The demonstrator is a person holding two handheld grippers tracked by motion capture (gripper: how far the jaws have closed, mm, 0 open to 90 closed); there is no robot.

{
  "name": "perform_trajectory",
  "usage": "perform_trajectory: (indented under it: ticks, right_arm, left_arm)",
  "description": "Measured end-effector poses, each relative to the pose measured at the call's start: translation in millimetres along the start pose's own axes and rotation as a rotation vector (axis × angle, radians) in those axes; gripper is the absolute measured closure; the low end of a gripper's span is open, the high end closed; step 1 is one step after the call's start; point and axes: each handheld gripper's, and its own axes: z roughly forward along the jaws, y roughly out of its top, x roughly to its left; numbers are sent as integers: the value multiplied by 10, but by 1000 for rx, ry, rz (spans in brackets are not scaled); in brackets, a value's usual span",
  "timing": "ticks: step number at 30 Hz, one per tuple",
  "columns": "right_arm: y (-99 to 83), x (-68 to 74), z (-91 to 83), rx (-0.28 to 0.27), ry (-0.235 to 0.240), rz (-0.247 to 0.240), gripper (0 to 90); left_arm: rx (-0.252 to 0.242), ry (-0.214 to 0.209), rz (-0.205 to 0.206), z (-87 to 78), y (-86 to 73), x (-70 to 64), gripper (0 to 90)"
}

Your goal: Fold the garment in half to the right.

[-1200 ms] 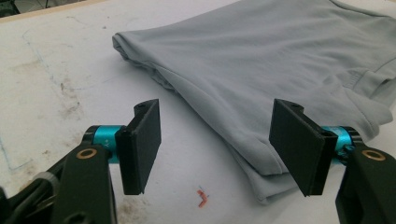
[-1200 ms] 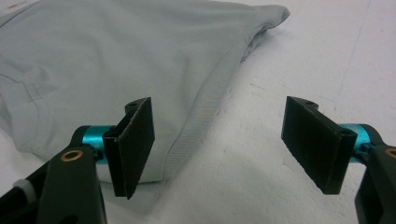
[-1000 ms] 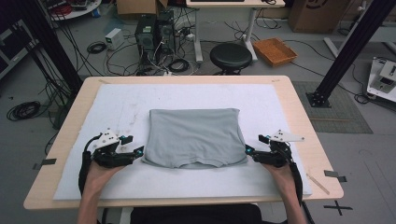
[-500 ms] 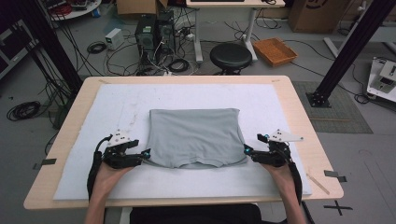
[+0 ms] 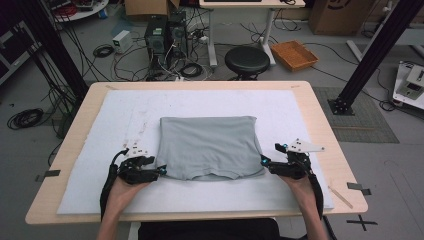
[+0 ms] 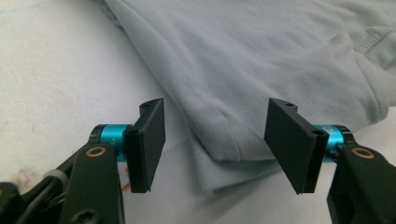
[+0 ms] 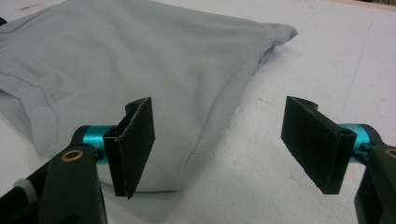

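White padded tabletop [image 5: 120,115]; both tools [image 5: 159,171] [image 5: 264,161] gaped wide at folded grey cotton shirt [image 5: 207,145]; risked pinching one layer only.

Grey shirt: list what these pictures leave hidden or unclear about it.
- Underside and inner layers of the folded grey shirt: covered by its own top layer in the high view.
- Far parts: cut off by the frame edges in the left gripper view and right gripper view.
- Whether the left gripper or right gripper touches cloth: jaws stand open, contact unclear.
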Motion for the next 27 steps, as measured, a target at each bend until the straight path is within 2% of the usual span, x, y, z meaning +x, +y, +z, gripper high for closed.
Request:
perform_trajectory:
  ticks: [5, 10, 12, 19, 23, 25, 27]
  right_arm:
    - [16, 15, 32, 4, 8, -14, 263]
    - [37, 26, 49, 4, 7, -21, 263]
    - [46, 31, 58, 4, 9, -25, 263]
    - [83, 51, 66, 2, 10, -44, 265]
    - [99, 56, 51, -3, 7, -45, 265]
    - [103, 64, 47, -1, 5, -44, 266]
    - [106, 68, 51, -4, 6, -45, 266]
  left_arm:
    - [12, 0, -7, -26, -53, 23, 412]
    - [-8, 17, -11, -27, -59, -11, 419]
    - [-18, 4, -17, -11, -64, -39, 420]
    - [-16, 44, -3, 5, -94, -94, 437]
    - [-16, 84, 2, 4, -103, -150, 436]
    - [-8, 88, 11, -4, -106, -158, 435]
    - [-9, 80, 2, -6, -107, -152, 434]
